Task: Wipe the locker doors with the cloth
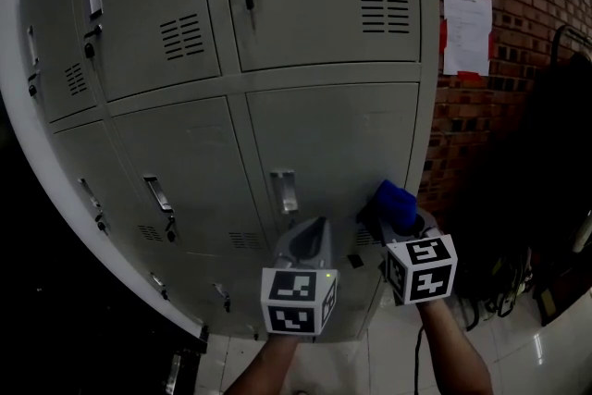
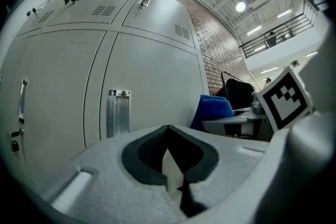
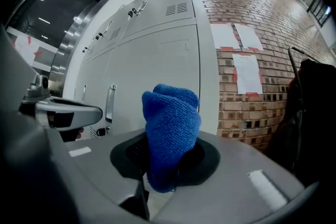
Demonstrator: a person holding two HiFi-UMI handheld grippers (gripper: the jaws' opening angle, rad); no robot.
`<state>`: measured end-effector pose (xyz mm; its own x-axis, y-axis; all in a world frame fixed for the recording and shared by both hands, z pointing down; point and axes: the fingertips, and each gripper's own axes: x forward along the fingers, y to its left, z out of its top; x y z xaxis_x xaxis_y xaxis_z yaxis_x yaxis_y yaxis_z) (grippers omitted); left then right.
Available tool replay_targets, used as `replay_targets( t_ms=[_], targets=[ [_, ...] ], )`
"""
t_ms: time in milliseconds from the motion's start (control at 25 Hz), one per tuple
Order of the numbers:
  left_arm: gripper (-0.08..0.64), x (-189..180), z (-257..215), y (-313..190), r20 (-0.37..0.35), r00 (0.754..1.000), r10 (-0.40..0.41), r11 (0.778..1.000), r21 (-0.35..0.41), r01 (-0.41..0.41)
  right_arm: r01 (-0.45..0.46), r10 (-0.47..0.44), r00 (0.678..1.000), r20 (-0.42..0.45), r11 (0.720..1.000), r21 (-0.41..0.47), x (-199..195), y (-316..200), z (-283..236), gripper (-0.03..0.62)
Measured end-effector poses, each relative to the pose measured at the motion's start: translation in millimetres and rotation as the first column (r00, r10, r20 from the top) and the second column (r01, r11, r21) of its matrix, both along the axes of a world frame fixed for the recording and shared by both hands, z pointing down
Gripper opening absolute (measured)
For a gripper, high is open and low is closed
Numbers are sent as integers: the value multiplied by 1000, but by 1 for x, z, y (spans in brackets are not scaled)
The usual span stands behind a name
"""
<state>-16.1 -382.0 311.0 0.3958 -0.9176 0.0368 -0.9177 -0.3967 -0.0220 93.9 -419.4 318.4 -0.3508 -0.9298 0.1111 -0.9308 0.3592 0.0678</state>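
Head view shows both grippers held low before the grey lockers (image 1: 324, 125). The right gripper (image 1: 393, 222) has its jaws clamped on a bunched blue cloth (image 1: 396, 202) (it sticks up between them), close to the lower right door near its right edge; contact cannot be told. The left gripper (image 1: 310, 245) is just left of it, below a door handle (image 1: 284, 190), jaws together on nothing. A brick wall (image 1: 481, 125) stands to the right.

Blue cloth (image 3: 170, 134); pale grey locker doors (image 1: 333, 143); red-brown brick wall (image 1: 546, 5); white papers (image 1: 467, 32).
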Motion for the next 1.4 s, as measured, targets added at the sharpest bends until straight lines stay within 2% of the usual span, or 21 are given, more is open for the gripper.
replay_targets(
  t_ms=[240, 360, 520, 680, 880, 1040, 1160, 1400],
  targets=[
    [0, -4, -2, 0, -9, 1000, -14, 1000, -5, 14, -20, 20, 1000, 9, 1000, -4, 10, -2, -2, 86],
    [0, -10, -6, 1, 3, 1000, -18, 1000, -4, 18, 0, 0, 999, 34, 1000, 3, 2, 5, -11, 86],
    [0, -26, -21, 1, 19, 999, -40, 999, 20, 40, 105, -107, 993, 43, 994, 40, -38, 23, -36, 86],
    [0, -52, -38, 2, 21, 997, -77, 996, 48, 76, 232, -235, 971, 42, 971, 63, -94, 33, -58, 86],
    [0, -87, -54, 4, 12, 991, -131, 989, 71, 129, 332, -333, 943, 2, 940, 79, -154, 29, -78, 86],
    [0, -109, -63, 4, 14, 987, -161, 985, 71, 159, 372, -370, 928, -34, 925, 83, -187, 19, -94, 86],
    [0, -114, -72, 3, 17, 987, -161, 984, 79, 159, 392, -391, 920, -30, 917, 72, -202, 13, -99, 86],
    [0, -105, -83, -1, 15, 991, -135, 987, 94, 133, 379, -377, 925, -38, 924, 56, -198, 4, -103, 86]
  ],
)
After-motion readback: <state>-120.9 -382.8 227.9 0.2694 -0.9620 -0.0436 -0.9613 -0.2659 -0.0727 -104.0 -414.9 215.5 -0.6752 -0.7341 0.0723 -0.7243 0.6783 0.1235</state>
